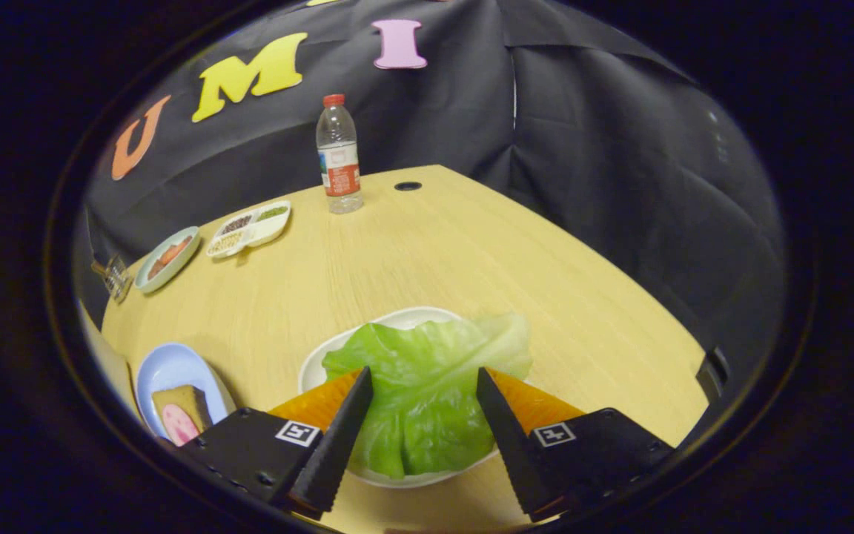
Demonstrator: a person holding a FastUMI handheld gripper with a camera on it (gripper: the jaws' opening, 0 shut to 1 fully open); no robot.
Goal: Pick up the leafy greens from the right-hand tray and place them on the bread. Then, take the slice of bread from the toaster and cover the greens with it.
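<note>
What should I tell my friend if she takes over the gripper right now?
Gripper: fingers open, one on each side of the lettuce leaf, not squeezing it.
Lettuce leaf: lying in its white tray on the wooden table, between the fingers.
Bread: on the light blue plate off to the left of the fingers, with a pink slice on it.
Done: nothing moved so far.
Left: close on the leaf, carry it to the bread, then fetch the toaster slice and cover the leaf.
</note>
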